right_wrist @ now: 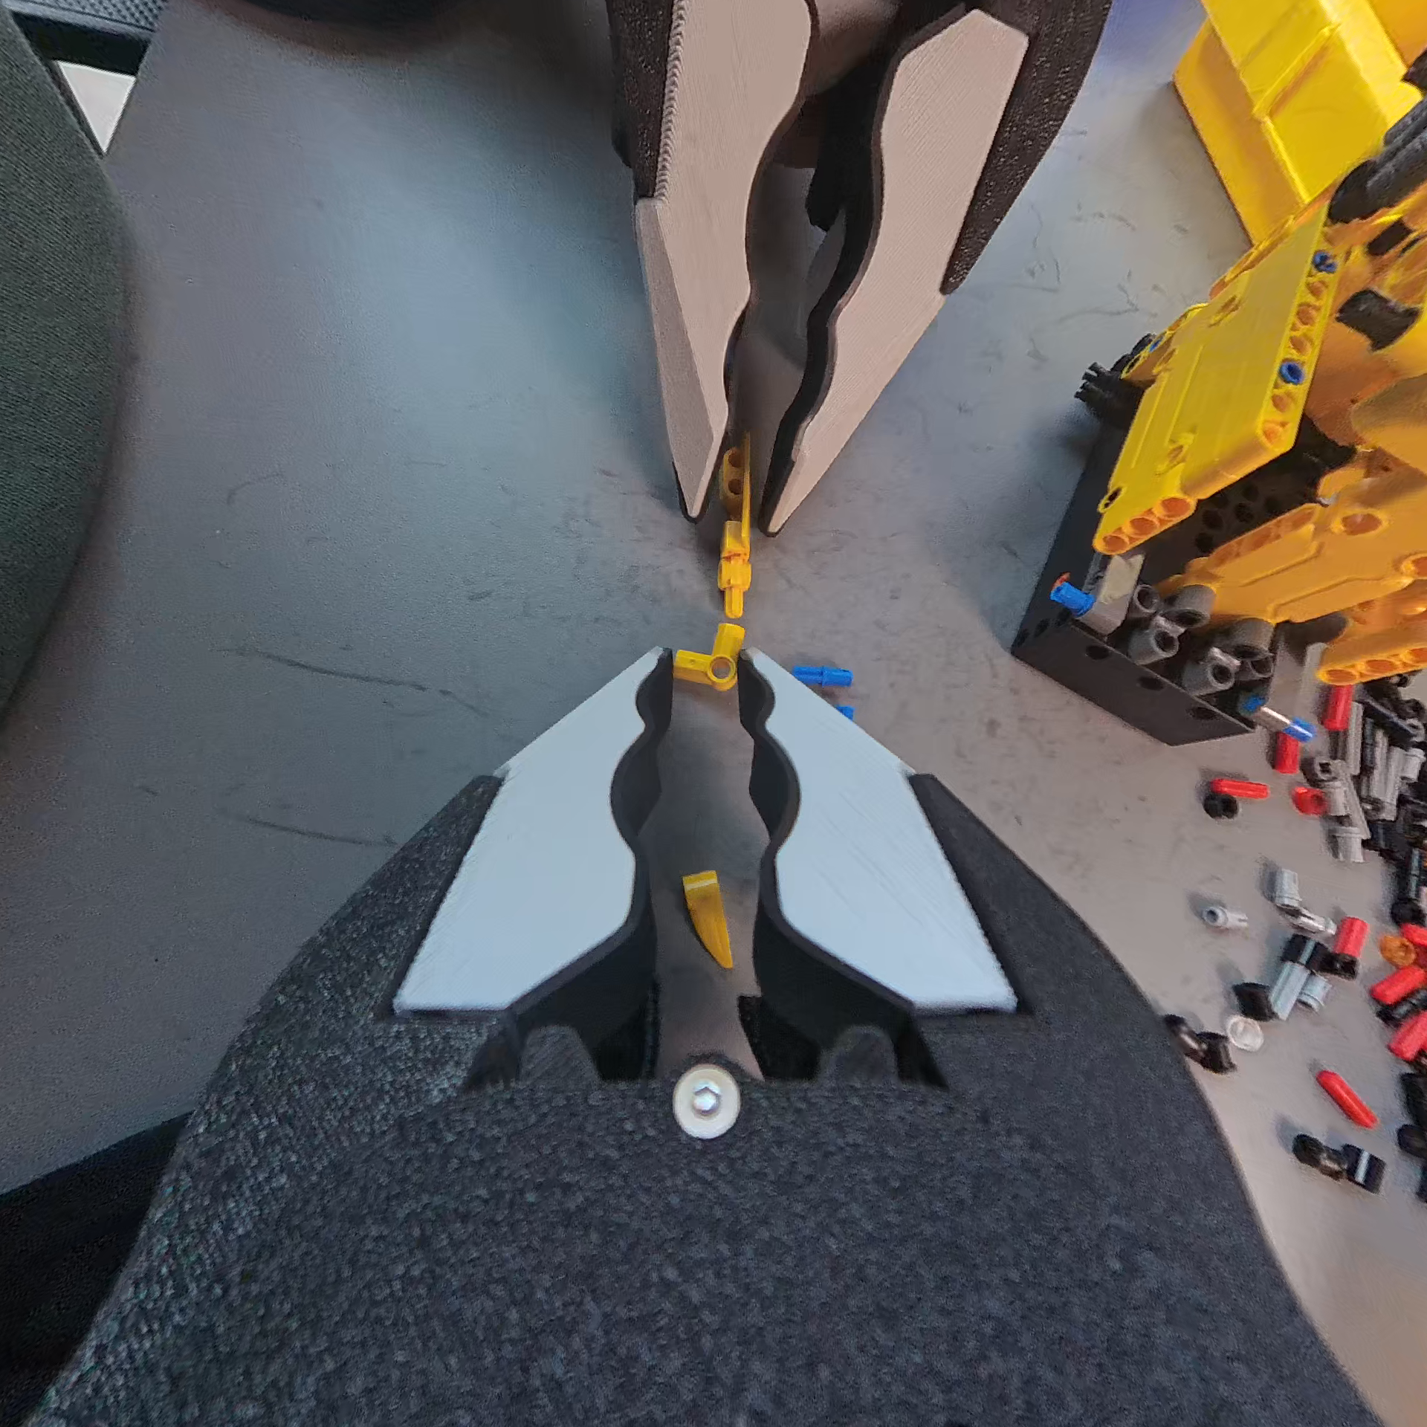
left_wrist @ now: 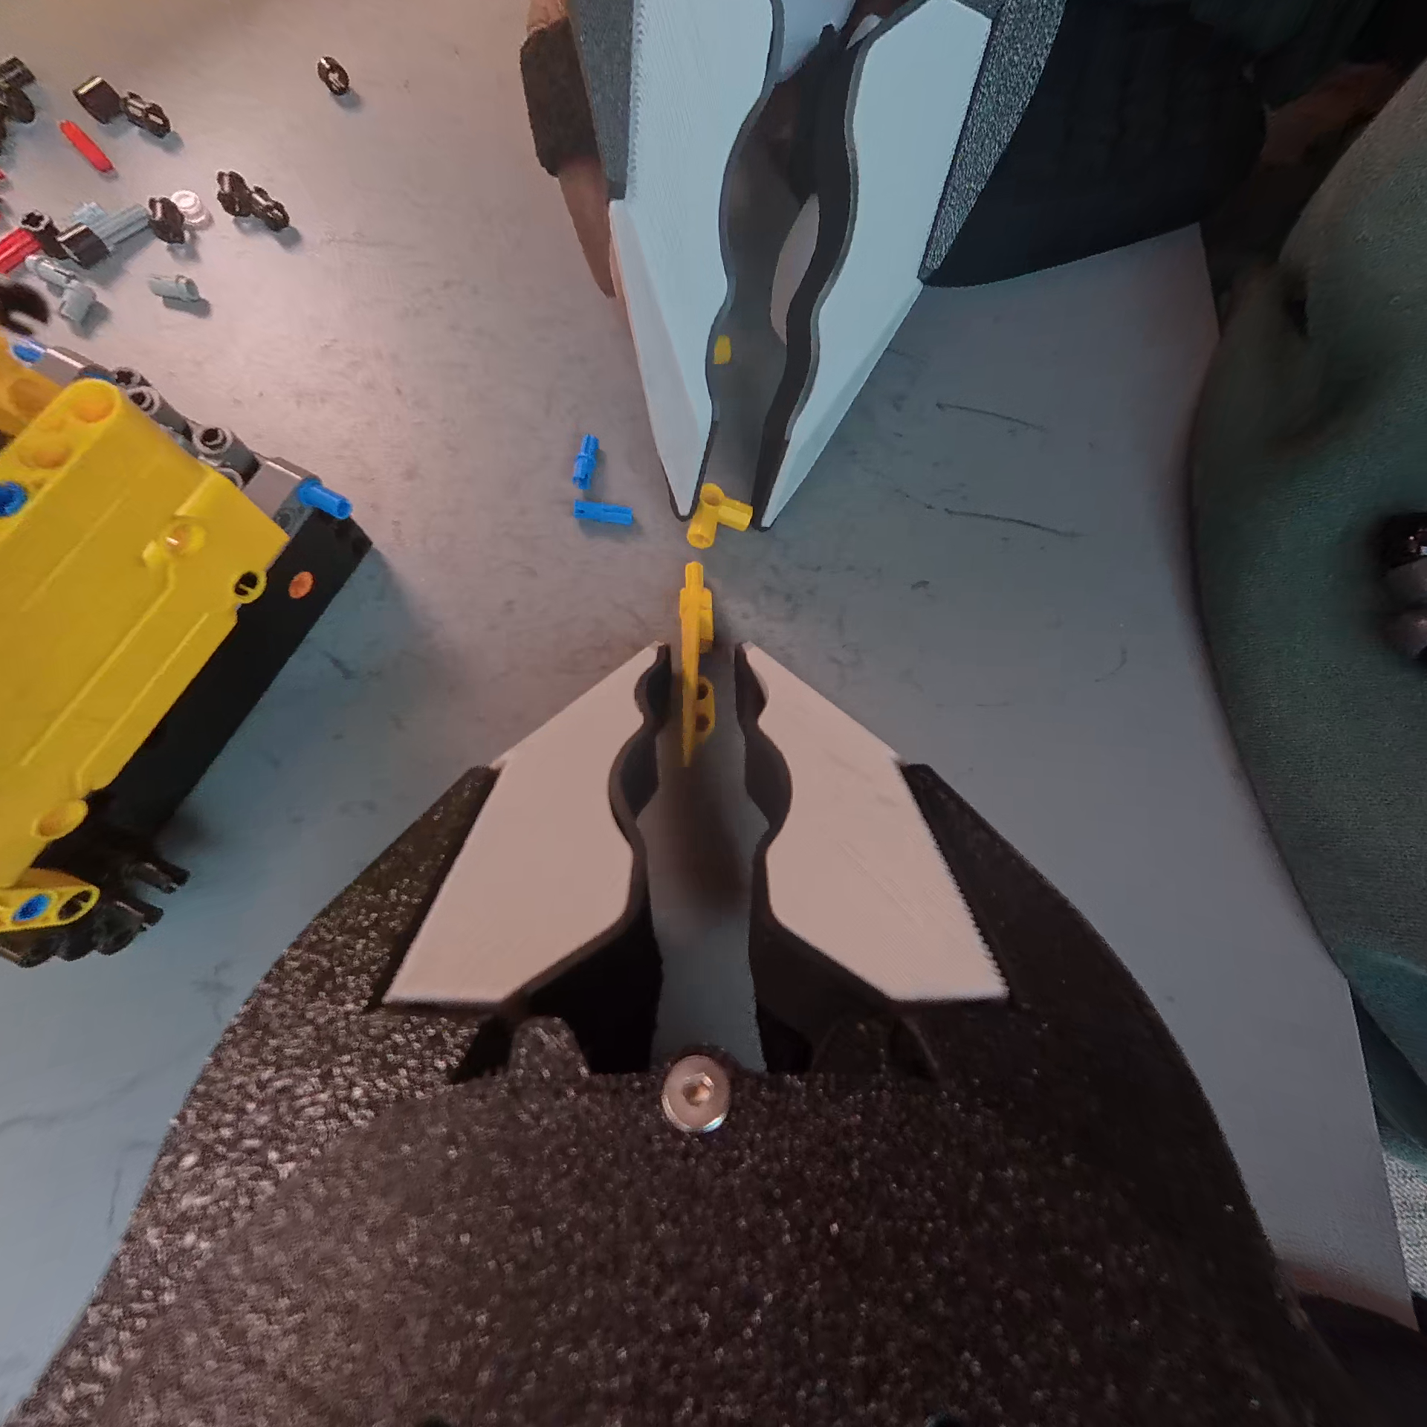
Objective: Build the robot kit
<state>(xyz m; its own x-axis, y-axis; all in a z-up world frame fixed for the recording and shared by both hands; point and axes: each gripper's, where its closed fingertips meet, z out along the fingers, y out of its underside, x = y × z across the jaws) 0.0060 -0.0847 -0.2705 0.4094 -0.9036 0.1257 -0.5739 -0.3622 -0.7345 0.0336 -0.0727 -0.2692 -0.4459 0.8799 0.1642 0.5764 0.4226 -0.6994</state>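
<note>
Both grippers meet tip to tip over the grey bench (left_wrist: 432,371). Left gripper (left_wrist: 699,656) is clamped on a thin yellow piece (left_wrist: 695,664). Right gripper (right_wrist: 704,656) pinches a small yellow connector (right_wrist: 714,660). Their ends almost touch. Two blue pins (left_wrist: 594,490) lie just beside. Farther off stands a yellow brick model (left_wrist: 116,587).

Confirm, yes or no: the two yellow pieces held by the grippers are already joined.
No: a visible gap of grey table separates the yellow axle piece's tip from the yellow angle connector.
</note>
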